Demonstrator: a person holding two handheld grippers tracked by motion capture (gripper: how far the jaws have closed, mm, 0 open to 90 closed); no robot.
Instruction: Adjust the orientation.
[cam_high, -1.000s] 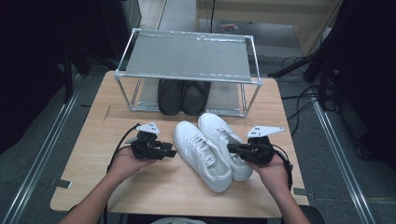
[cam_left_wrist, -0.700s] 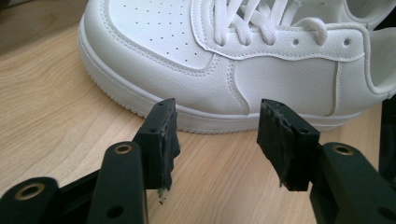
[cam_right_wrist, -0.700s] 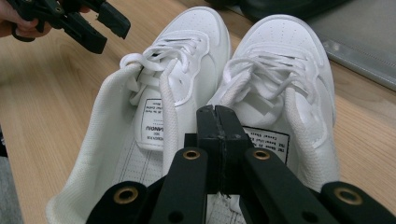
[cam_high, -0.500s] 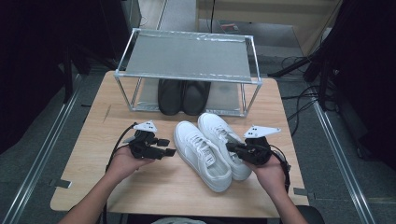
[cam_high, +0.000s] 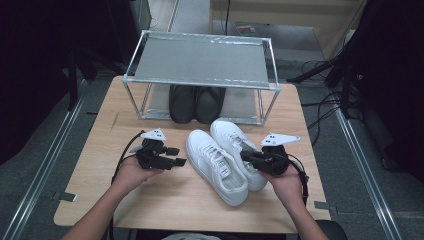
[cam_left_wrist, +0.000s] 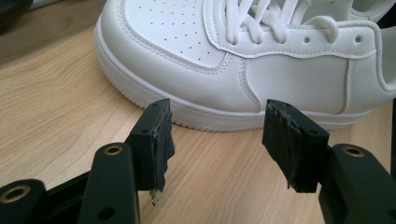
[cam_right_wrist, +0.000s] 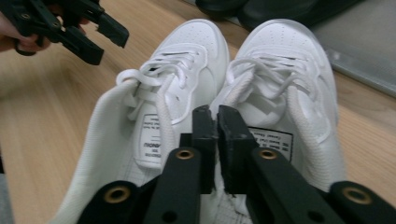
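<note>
While the left gripper (cam_left_wrist: 215, 140) has just spread its fingers beside the white shoes (cam_high: 225, 157), the right gripper (cam_right_wrist: 217, 135) pinches their collars.

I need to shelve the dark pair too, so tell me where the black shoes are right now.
In the high view the black shoes stand side by side on the lower level of the metal rack at the table's far edge, just beyond the white sneakers.
</note>
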